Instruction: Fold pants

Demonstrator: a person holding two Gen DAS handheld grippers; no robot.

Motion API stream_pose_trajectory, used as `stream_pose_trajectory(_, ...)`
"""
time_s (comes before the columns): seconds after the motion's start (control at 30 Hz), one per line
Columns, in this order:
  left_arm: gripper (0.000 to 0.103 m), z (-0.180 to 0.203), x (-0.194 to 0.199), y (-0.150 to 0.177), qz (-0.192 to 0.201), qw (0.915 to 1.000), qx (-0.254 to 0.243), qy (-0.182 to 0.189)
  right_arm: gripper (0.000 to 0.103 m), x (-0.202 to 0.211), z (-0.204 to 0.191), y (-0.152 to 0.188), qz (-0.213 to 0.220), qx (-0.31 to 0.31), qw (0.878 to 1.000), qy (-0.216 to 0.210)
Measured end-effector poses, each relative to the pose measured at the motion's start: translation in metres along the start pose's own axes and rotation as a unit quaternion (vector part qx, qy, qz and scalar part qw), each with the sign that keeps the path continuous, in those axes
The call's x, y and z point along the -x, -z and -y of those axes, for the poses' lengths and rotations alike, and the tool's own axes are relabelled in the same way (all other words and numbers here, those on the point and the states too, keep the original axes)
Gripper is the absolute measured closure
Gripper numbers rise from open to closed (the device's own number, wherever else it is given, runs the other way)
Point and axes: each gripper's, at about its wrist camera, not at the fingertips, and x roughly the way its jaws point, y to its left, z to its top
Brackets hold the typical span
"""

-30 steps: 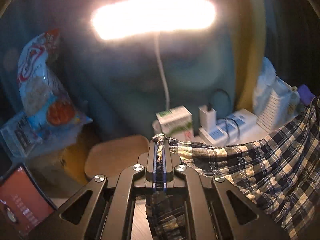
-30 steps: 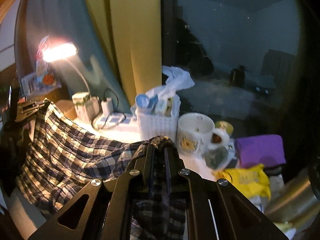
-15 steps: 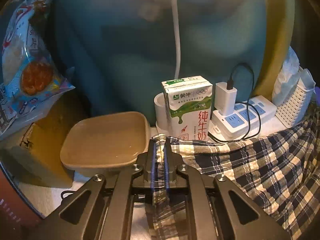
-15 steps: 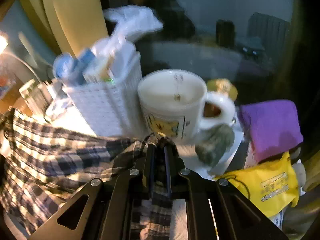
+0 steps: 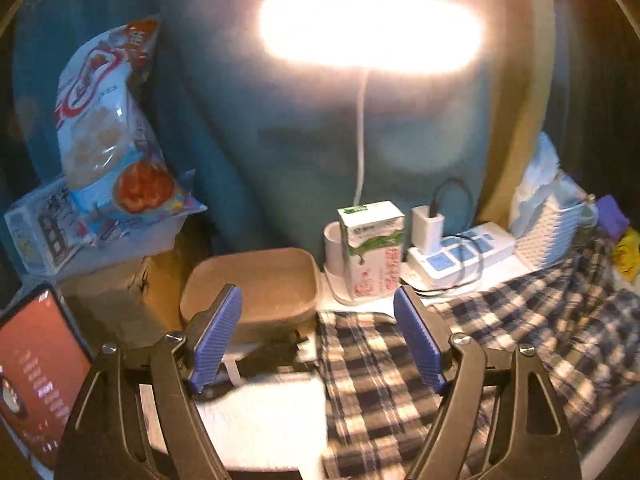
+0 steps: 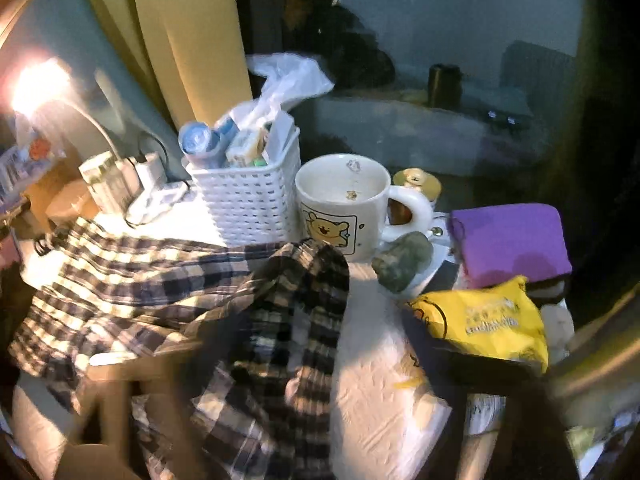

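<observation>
Print on the milk carton (image 5: pixel 374 254) and snack bag (image 5: pixel 108 128) is unreadable. The plaid pants (image 5: pixel 400 384) lie rumpled on the white tabletop (image 5: pixel 260 412). The left gripper (image 5: pixel 318 340) and right gripper (image 6: pixel 304 420) have just been opening, jaws wide, pads touching nothing.

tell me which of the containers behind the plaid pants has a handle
The white bear mug, right of the white lattice basket: it alone has a loop handle on its right side. The basket has none, nor does the milk carton.
</observation>
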Motion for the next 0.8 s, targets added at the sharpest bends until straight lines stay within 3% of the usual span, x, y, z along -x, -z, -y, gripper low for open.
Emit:
stream_pose_trajectory(0.1,0.010,0.000,0.020,0.019,-0.008,0.9992,0.019,0.033,0.008,0.017,-0.003,0.014,0.005,0.007,1.000,-0.008)
stream_pose_trajectory(0.27,0.009,0.005,0.037,0.066,-0.063,0.9960,0.031,0.055,0.010,0.017,-0.003,0.045,-0.008,0.014,1.000,-0.004)
stream_pose_trajectory(0.4,0.009,0.004,0.038,0.105,-0.109,0.9899,0.062,0.067,0.034,0.007,0.002,0.071,-0.043,0.012,0.999,0.005)
stream_pose_trajectory(0.57,0.009,0.000,0.034,0.131,-0.149,0.9806,0.101,0.079,0.036,0.011,0.004,0.088,-0.055,-0.011,0.998,-0.028)
stream_pose_trajectory(0.7,0.010,0.000,0.036,0.137,-0.153,0.9754,0.121,0.103,0.036,0.009,-0.013,0.097,-0.077,-0.007,0.995,-0.059)
stream_pose_trajectory(0.73,0.012,0.001,0.036,0.138,-0.152,0.9759,0.117,0.104,0.036,0.008,-0.018,0.098,-0.077,-0.001,0.995,-0.061)
stream_pose_trajectory(0.77,0.024,0.005,0.035,0.139,-0.154,0.9760,0.111,0.106,0.036,0.008,-0.023,0.101,-0.072,0.006,0.996,-0.059)
stream_pose_trajectory(0.8,0.031,0.006,0.034,0.139,-0.162,0.9752,0.106,0.107,0.043,0.008,-0.028,0.103,-0.066,0.013,0.996,-0.055)
